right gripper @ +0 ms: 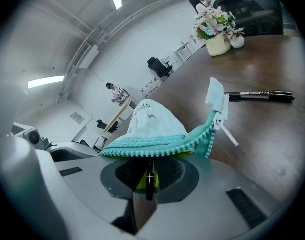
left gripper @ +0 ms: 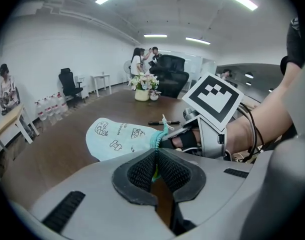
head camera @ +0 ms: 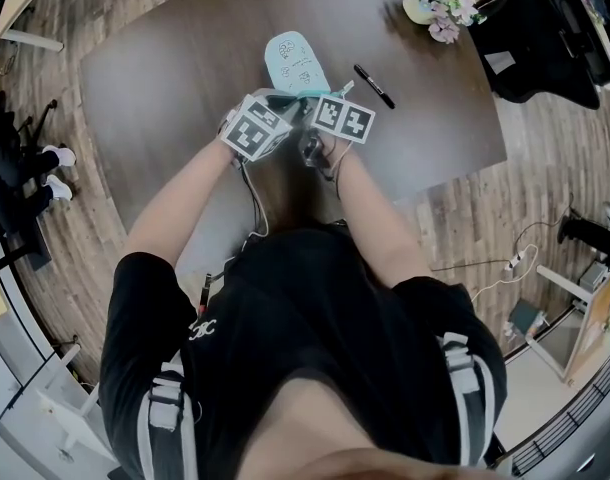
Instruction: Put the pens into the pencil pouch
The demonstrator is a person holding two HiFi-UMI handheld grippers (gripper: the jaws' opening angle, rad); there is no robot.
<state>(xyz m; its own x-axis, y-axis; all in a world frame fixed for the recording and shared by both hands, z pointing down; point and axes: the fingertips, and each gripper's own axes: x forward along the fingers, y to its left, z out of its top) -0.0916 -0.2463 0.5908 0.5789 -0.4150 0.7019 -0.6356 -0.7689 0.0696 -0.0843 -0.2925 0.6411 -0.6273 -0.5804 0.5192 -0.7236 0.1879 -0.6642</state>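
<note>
While clamped on a slim dark pen [right gripper: 150, 183] with a yellow-green band, points the right tool [right gripper: 148, 168] up under the open mouth of the pale teal pencil pouch [right gripper: 153, 120], tip at the zipper edge; cannot tell whether already inside. Carries the pen's long axis along the jaws and on toward the opening, so seems to call for a short push forward, not a sideways shift. Pinches the near zipper edge in the left tool [left gripper: 155, 159], pads pressed together on the teal teeth, holding the mouth up off the table [head camera: 155, 88]. Sets both tools just beside each other at the near end of the pouch, the right one nearer the opening, with the pouch body lying away from the person. Leaves a zipper pull tab [right gripper: 215, 99] sticking up at the right end of the mouth, beside the path and not across it. Further out, right of the pouch and well apart from it, shows a second black pen [head camera: 374, 85] lying flat on the table, slanted, not yet in the pouch, nearer the right tool. Beyond that, a pot of flowers [head camera: 437, 0] near the far right edge, well clear. Nothing else between pen tip and opening; likeliest trouble, snagging the tip on the sagging upper zipper edge.
</note>
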